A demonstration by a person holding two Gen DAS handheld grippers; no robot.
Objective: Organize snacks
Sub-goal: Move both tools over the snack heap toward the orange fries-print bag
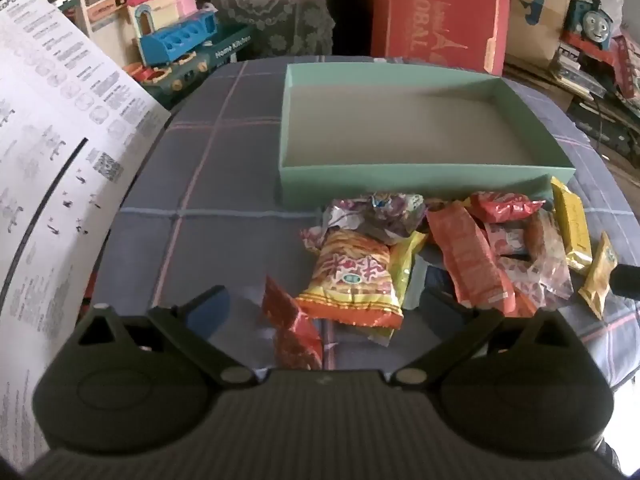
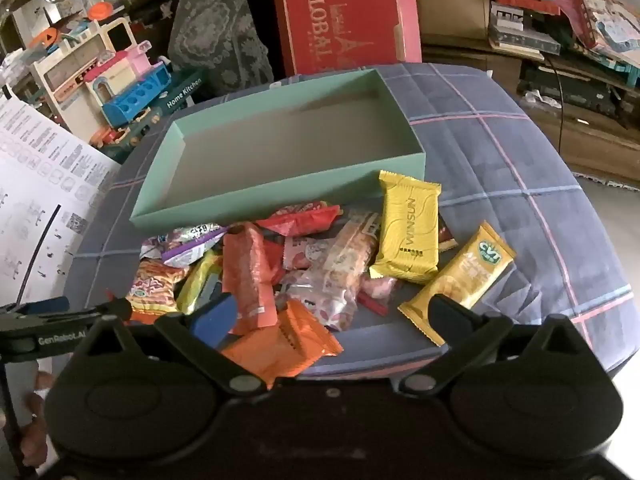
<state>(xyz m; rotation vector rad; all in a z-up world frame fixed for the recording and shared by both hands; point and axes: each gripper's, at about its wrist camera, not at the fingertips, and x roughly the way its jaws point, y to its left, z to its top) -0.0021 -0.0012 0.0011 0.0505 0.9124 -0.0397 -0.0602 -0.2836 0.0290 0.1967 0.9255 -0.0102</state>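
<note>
Mixed pile of crinkly foil snack packets (image 2: 288, 264) is lying on the plaid-covered cushion (image 2: 500, 184), touching the near wall of the empty shallow mint-green cardboard box (image 2: 248, 200). Nothing boxed yet, so we're looking at the first pick. Left gripper (image 1: 340, 304) and right gripper (image 2: 332, 312) are both hovering wide, holding nothing. Next move: closing on one edge packet, probably the long yellow bar (image 2: 460, 276).

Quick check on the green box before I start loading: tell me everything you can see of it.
The green box is a shallow, open-topped rectangular tray, apparently mint-green cardboard with a plain grey-beige inside. It is empty and sits flat on the plaid cloth, behind the snack pile. A yellow packet and red wrappers crowd its near wall; actual contact is unclear. Neither gripper touches it.
</note>
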